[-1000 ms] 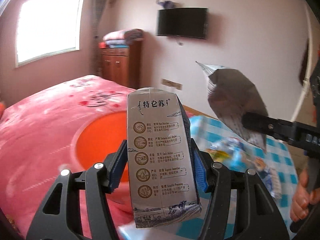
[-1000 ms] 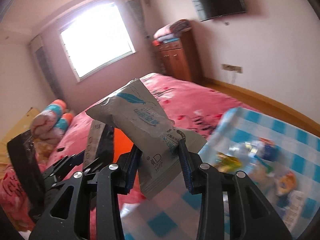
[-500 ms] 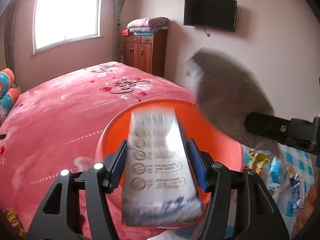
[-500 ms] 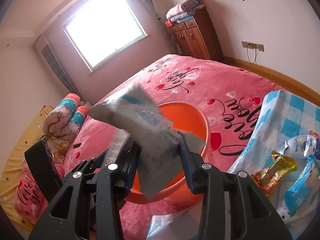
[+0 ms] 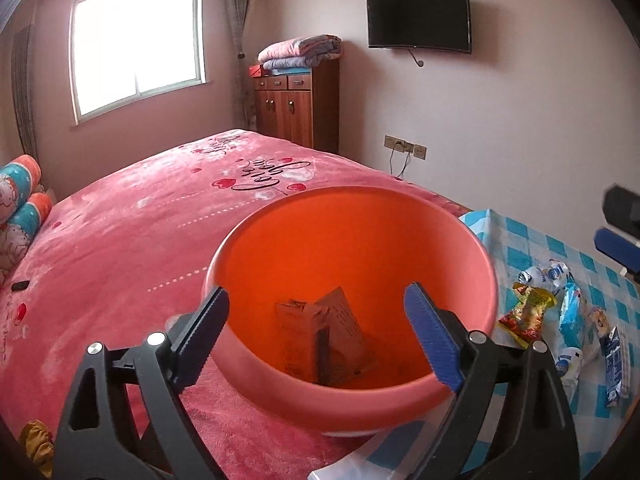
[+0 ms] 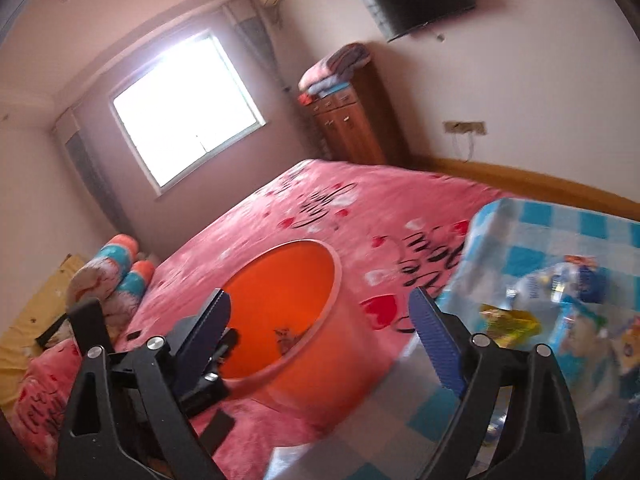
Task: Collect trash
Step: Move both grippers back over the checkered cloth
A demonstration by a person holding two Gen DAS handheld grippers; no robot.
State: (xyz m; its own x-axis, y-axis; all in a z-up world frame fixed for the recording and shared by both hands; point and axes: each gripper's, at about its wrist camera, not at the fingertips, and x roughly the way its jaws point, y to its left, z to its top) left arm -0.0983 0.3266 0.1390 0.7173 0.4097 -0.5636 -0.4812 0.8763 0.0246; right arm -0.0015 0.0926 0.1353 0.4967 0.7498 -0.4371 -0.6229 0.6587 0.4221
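Observation:
An orange plastic basin (image 5: 486,264) stands on the pink bed just ahead of both grippers. A milk carton (image 5: 304,332) and a silvery packet (image 5: 344,320) lie on its bottom, leaning together. My left gripper (image 5: 316,296) hovers over the basin's near rim, its jaws opening with nothing between them. My right gripper (image 6: 320,296) sits to the right of the basin (image 6: 336,280), its jaws also opening and empty. One of its blue pads (image 5: 616,246) shows at the right edge of the left wrist view. Snack wrappers (image 5: 532,312) (image 6: 508,320) lie on the checked table.
A blue-and-white checked tablecloth (image 5: 520,236) covers the table right of the bed, with several wrappers and a small carton (image 5: 616,364). A pale plastic sheet (image 5: 360,460) lies at the table's near corner. Rolled pillows (image 5: 20,200) and a wooden cabinet (image 5: 300,104) stand farther off.
Both grippers have opened and let go: the milk carton and the silvery packet have dropped into the basin. Both views have tipped down toward the basin.

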